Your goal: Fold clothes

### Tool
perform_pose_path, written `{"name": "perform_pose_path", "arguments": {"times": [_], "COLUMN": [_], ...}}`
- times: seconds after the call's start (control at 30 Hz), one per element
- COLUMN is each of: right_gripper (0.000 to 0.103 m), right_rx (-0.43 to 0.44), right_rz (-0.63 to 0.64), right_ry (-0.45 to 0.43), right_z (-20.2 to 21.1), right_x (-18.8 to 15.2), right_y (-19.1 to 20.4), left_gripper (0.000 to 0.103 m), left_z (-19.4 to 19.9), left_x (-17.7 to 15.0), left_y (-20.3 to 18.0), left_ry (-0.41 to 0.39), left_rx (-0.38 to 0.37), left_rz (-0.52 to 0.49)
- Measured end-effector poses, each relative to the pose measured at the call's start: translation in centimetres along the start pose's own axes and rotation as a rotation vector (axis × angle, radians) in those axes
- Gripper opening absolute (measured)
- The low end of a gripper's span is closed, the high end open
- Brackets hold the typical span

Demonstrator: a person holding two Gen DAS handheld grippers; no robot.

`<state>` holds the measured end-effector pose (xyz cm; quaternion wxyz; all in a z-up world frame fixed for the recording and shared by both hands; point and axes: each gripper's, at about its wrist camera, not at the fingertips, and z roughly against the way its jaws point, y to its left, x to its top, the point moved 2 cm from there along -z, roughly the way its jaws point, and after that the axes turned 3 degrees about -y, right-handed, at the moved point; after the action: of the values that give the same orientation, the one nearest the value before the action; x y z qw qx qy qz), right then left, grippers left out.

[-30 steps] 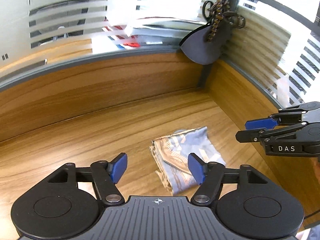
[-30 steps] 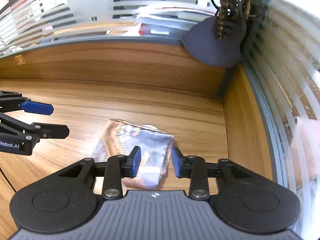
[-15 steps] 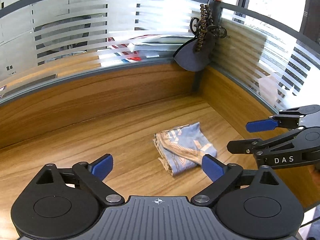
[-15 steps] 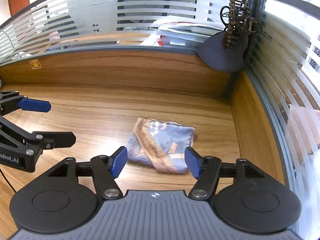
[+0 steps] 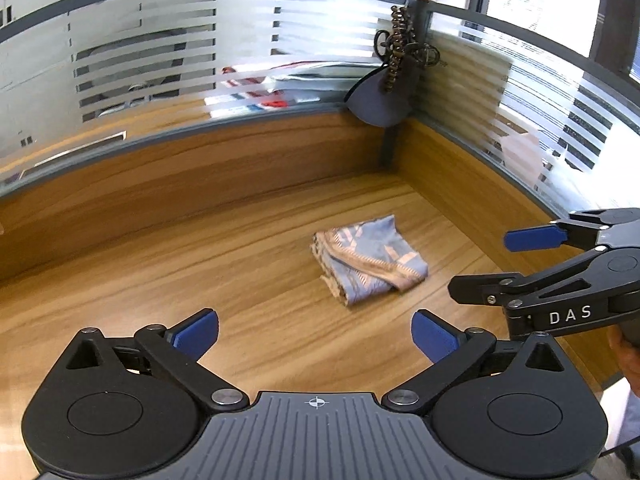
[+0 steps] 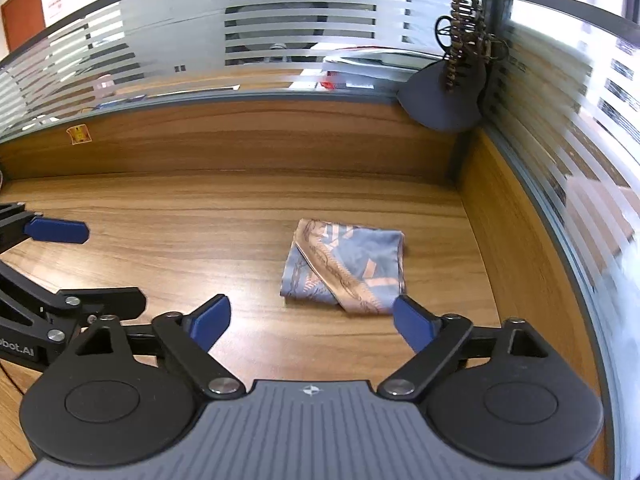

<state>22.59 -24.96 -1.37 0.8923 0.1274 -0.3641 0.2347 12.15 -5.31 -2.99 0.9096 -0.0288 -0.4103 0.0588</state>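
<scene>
A small folded cloth, blue-grey with tan patterned bands, lies flat on the wooden desk near the back right corner; it also shows in the right wrist view. My left gripper is open and empty, held above the desk well short of the cloth. My right gripper is open and empty, just in front of the cloth's near edge. Each gripper shows in the other's view, the right one at the right, the left one at the left, both with jaws apart.
Wooden partition walls topped with frosted striped glass close off the desk at the back and right. A dark grey pouch and a beaded chain hang on the corner post. A small orange sticker is on the back wall.
Both grippers have opened wide and pulled back and up from the cloth, which now lies released on the desk. The cloth looks smaller and farther away in both views.
</scene>
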Motion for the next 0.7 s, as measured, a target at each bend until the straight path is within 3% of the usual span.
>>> {"name": "perform_pose_path", "arguments": {"times": [0.1,0.4,0.7], "right_gripper": [0.101,0.102,0.102], "right_rx": [-0.018,-0.057,-0.095], "right_rz": [-0.032,-0.058,-0.075], "right_ry": [-0.007,-0.004,0.005], "right_z": [0.4,1.4,1.7], "right_x": [-0.6,-2.7,-3.9], "right_y": [0.3,1.4,1.8], "left_gripper": [0.103,0.103,0.103], "left_z": [0.6,2.2,2.4], "left_x": [-0.6,-1.9,-2.5], "left_y": [0.5,1.9,1.2], "left_ry": [0.000,-0.003,0.035], "left_rx": [0.015,0.063,0.048], "left_rz": [0.013,0.036,0.016]}}
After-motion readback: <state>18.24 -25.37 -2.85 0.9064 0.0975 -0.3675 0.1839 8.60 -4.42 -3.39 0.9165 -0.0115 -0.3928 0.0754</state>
